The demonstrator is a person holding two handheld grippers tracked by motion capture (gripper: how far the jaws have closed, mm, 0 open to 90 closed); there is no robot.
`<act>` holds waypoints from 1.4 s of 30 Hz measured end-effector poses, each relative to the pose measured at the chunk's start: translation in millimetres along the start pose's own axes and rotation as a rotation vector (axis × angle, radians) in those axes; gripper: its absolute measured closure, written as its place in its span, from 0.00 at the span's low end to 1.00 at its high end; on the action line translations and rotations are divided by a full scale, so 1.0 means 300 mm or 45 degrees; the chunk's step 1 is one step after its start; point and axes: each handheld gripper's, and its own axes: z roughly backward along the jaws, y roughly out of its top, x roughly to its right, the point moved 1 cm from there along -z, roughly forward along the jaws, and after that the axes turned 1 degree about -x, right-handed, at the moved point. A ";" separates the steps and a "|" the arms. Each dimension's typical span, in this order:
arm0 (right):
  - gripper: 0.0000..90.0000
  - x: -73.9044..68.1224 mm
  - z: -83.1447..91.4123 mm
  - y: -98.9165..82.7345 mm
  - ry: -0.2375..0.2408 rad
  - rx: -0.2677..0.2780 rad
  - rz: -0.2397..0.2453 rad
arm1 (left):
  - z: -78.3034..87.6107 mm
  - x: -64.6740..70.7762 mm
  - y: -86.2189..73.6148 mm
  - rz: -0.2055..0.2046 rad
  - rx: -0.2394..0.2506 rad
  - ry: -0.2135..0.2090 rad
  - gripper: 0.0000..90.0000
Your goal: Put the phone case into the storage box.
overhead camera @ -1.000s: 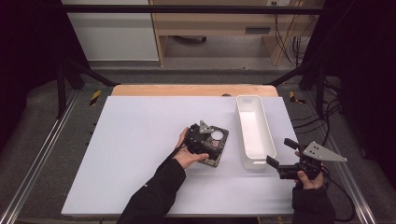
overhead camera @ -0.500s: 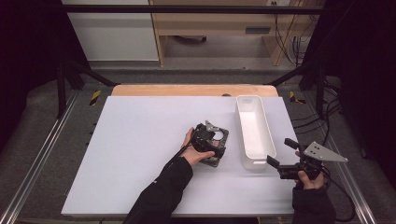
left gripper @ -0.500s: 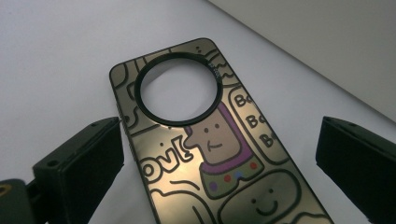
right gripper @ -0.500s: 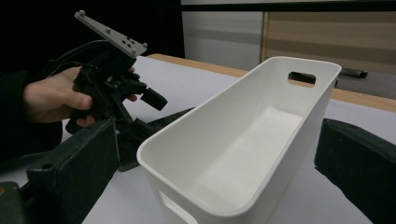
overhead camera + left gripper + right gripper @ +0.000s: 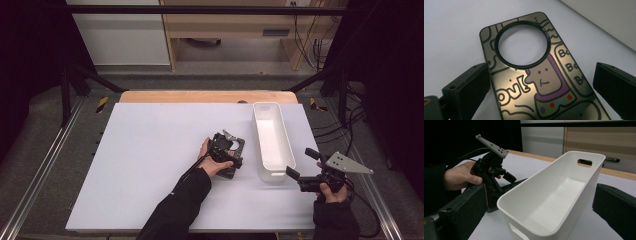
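White table (image 5: 150, 165), left gripper (image 5: 541, 82) fingers straddling phone case (image 5: 534, 82) edges

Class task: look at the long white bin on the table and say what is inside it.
The white bin looks empty: the right gripper view shows bare inner walls and floor. The strip of floor just behind its near rim is hidden, so something small there cannot be ruled out.

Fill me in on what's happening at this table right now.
A person holds a gripper in each hand. The left gripper is lowered over a phone case printed with a cartoon figure and a round cut-out, lying flat on the white table; its jaws stand open on either side of the case, not yet closed. The right gripper waits open near the close end of an empty white bin.
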 end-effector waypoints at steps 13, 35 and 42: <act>0.00 -0.001 -0.001 0.000 -0.003 -0.002 0.001 | -0.010 -0.004 -0.003 0.060 -0.047 0.012 0.01; 0.00 -0.001 0.000 0.002 -0.013 0.004 0.001 | -0.008 0.027 -0.003 0.080 -0.078 0.109 0.03; 0.00 -0.001 -0.001 0.001 -0.009 0.003 -0.004 | 0.001 0.027 -0.001 0.081 -0.105 0.107 0.06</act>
